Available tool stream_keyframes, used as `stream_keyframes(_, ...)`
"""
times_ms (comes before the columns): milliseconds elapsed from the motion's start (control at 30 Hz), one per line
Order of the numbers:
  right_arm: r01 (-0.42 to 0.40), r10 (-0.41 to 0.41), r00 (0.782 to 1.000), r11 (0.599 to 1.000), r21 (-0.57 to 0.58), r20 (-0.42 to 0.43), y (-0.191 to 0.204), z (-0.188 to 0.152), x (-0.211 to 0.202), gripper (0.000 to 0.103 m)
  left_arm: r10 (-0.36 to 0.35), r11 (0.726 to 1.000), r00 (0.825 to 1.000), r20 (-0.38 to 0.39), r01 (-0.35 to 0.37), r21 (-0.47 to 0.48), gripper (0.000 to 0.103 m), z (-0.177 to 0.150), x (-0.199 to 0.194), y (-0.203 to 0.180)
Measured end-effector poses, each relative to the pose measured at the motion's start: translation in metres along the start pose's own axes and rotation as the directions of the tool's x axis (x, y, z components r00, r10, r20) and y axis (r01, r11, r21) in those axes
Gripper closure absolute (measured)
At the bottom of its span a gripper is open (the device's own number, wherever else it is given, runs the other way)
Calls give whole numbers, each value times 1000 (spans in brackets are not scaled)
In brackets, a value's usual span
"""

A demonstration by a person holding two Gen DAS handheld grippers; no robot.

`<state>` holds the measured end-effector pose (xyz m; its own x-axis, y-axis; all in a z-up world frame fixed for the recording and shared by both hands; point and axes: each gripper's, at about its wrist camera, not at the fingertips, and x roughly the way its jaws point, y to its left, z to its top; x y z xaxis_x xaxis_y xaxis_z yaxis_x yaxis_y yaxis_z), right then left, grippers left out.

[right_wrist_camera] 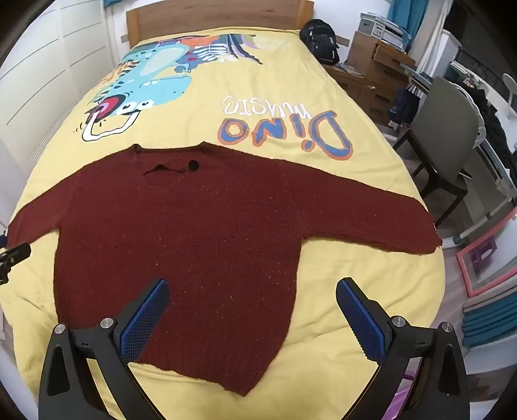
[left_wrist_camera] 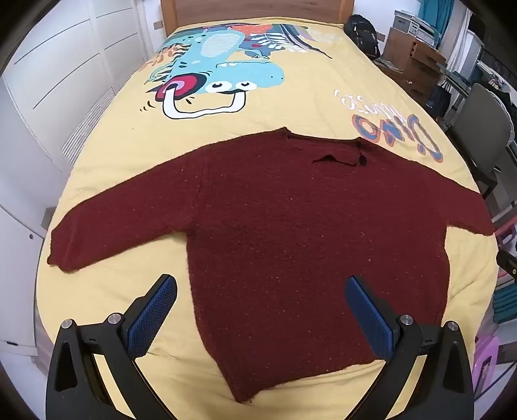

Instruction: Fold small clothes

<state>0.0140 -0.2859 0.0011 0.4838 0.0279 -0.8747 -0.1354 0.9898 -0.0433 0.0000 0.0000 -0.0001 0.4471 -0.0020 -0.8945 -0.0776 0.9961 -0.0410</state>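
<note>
A small dark red knitted sweater lies flat on the yellow bedspread, neck away from me, both sleeves spread out sideways. It also shows in the right wrist view. My left gripper is open and empty, hovering above the sweater's lower left part near the hem. My right gripper is open and empty, above the sweater's lower right side. Part of the left gripper shows at the left edge of the right wrist view.
The bedspread carries a dinosaur print and lettering. A wooden headboard is at the far end. White wardrobe doors stand on the left. A grey chair, a black backpack and cluttered shelves are on the right.
</note>
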Motion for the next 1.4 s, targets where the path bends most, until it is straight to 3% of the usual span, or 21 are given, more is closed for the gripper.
stream_keyframes(400, 18, -18, 1000, 1000, -6, -8, -6, -4, 5, 0, 13, 1000, 1000, -2, -13, 23, 1, 1, -3, 22)
stream_keyframes(467, 25, -25, 1000, 1000, -6, -16, -3, -1, 3, 0, 53, 998, 999, -11, -52, 34, 1, 6, 1, -3)
stream_keyframes(1400, 66, -66, 997, 998, 8, -41, -12, -4, 10, 0, 66, 996, 998, -24, -64, 57, 1, 3, 8, -6)
